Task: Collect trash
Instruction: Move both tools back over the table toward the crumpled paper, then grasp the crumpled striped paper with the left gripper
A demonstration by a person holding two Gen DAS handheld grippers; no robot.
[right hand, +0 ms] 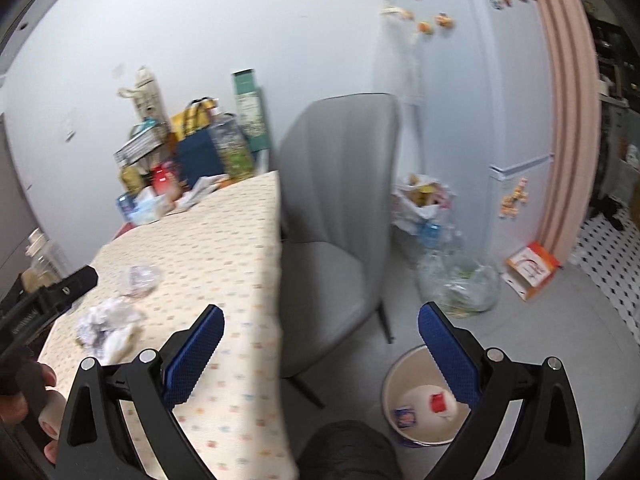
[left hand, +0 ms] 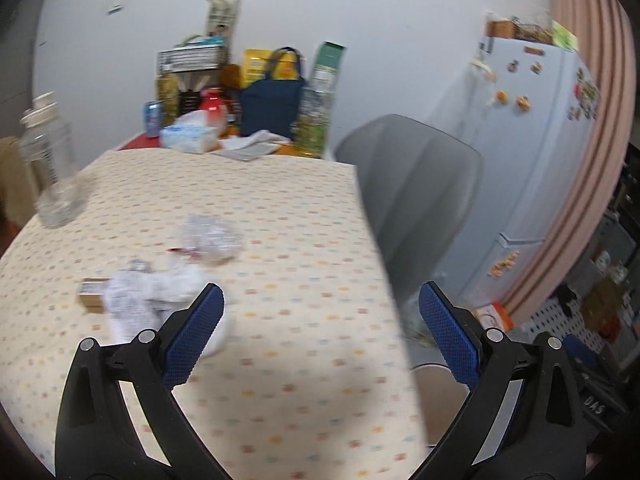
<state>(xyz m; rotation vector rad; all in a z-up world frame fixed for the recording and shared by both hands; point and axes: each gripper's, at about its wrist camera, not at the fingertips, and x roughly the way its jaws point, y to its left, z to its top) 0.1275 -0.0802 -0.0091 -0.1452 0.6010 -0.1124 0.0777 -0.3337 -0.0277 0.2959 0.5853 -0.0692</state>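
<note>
Crumpled white paper (left hand: 152, 300) lies on the dotted tablecloth (left hand: 300, 240) beside a small brown box (left hand: 92, 300); a crumpled clear wrapper (left hand: 210, 238) lies just beyond it. My left gripper (left hand: 320, 320) is open and empty, above the table, right of the paper. My right gripper (right hand: 320, 332) is open and empty, over the table's right edge. The paper (right hand: 108, 328) and the wrapper (right hand: 140, 278) also show in the right wrist view, as does a white waste bin (right hand: 420, 400) on the floor with a few scraps inside. The left gripper's body (right hand: 48, 300) shows at the left edge.
A grey chair (right hand: 340, 220) stands against the table's right side. A clear bottle (left hand: 52, 168) stands at the table's left edge. Bags, boxes and a tissue pack (left hand: 192, 136) crowd the far end. Clear plastic bags (right hand: 460, 280) of rubbish and a fridge (right hand: 500, 120) stand right.
</note>
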